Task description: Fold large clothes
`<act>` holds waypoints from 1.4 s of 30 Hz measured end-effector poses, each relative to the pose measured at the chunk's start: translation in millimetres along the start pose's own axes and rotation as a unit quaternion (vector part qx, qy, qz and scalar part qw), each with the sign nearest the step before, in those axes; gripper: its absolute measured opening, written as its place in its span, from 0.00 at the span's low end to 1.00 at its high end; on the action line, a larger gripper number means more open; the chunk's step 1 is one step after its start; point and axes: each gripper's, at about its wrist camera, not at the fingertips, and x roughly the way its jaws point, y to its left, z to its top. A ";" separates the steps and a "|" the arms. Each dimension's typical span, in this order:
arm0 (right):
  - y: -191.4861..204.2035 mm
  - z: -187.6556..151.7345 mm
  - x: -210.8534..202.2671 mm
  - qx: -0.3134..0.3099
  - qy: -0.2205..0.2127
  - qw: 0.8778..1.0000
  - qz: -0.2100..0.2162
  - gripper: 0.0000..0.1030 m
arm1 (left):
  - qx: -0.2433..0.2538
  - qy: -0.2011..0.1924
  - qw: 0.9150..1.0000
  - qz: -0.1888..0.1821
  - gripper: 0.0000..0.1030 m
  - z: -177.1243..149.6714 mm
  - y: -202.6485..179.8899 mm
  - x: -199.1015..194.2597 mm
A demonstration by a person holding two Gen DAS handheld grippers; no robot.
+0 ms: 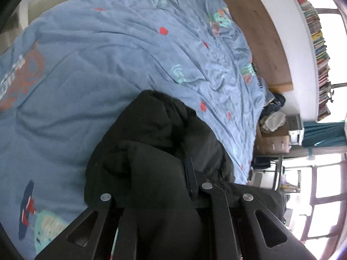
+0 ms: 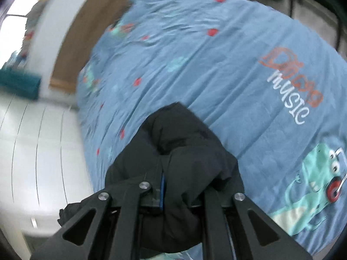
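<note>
A black garment [image 1: 151,134] hangs bunched in front of the left wrist camera, above a bed with a blue printed cover [image 1: 97,60]. My left gripper [image 1: 173,173] is shut on the black garment, which drapes over its fingers [image 1: 192,177]. In the right wrist view the same black garment [image 2: 184,143] is bunched over my right gripper [image 2: 173,179], which is shut on it; one blue-edged finger [image 2: 162,190] shows. The blue cover [image 2: 216,75] lies below.
A wooden headboard [image 1: 266,32] and a shelf of books [image 1: 318,43] stand beyond the bed. A bedside table [image 1: 275,145] with clutter and windows [image 1: 321,195] are at the right. White cabinet doors [image 2: 39,147] are left of the bed.
</note>
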 end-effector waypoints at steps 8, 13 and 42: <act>6.4 52.7 76.2 0.038 0.001 0.998 -0.040 0.09 | -0.013 0.010 0.999 0.042 0.17 59.9 -8.4 85.6; 0.9 72.9 121.9 0.056 0.016 0.996 -0.066 0.12 | -0.036 0.018 0.998 0.042 0.29 75.6 2.6 118.6; 82.1 62.3 28.8 -0.061 -0.070 0.995 0.029 0.72 | 0.148 -0.096 0.983 0.048 0.75 39.5 -70.5 -19.5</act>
